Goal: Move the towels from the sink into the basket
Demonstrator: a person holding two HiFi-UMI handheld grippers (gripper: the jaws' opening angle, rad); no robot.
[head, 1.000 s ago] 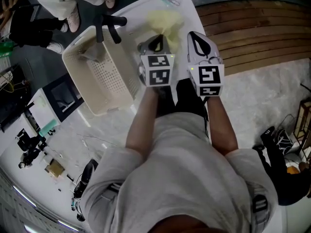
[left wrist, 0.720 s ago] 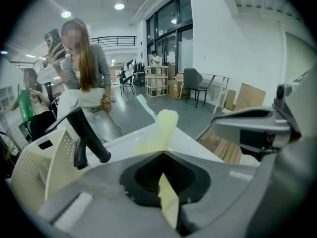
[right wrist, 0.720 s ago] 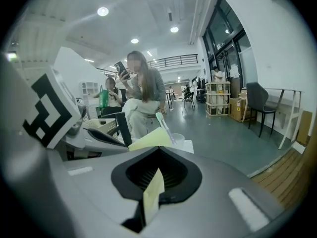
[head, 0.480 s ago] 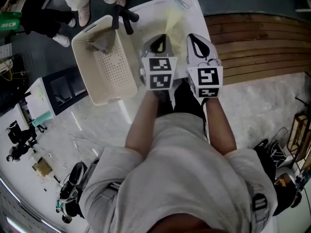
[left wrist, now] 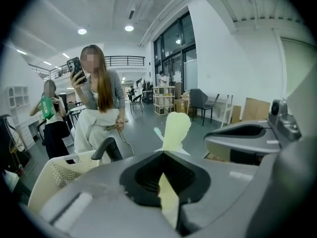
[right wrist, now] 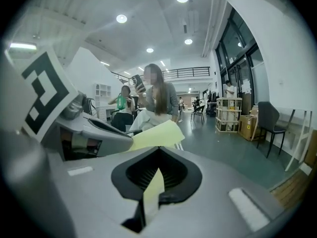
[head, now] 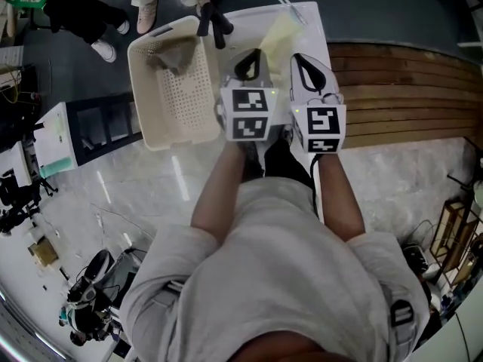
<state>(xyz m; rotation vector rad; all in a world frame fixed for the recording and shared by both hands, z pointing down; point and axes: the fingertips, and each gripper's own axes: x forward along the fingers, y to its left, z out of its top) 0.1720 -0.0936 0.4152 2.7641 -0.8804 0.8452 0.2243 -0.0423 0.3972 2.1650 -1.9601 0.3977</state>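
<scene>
A pale yellow towel (head: 278, 35) hangs forward from both grippers, over the white counter (head: 309, 21). My left gripper (head: 247, 66) and my right gripper (head: 306, 68) are side by side, each shut on an edge of it. In the left gripper view the yellow towel (left wrist: 173, 130) runs out from the closed left gripper (left wrist: 165, 157). The right gripper (right wrist: 157, 152) pinches the yellow towel (right wrist: 156, 133) the same way. The cream perforated basket (head: 177, 96) stands just to the left, and a grey towel (head: 172, 51) lies at its far end. The sink is hidden.
A black handle (head: 213, 23) stands at the basket's far right corner. A seated person (left wrist: 96, 108) holds up a phone beyond the basket, and another person (left wrist: 49, 113) is behind. Wooden slats (head: 400, 89) lie to the right, and equipment (head: 83, 300) litters the floor at the left.
The basket and counter have slid right and up in the head view, so the basket now lies closer beside the left gripper. Both grippers have kept their hold on the yellow towel.
</scene>
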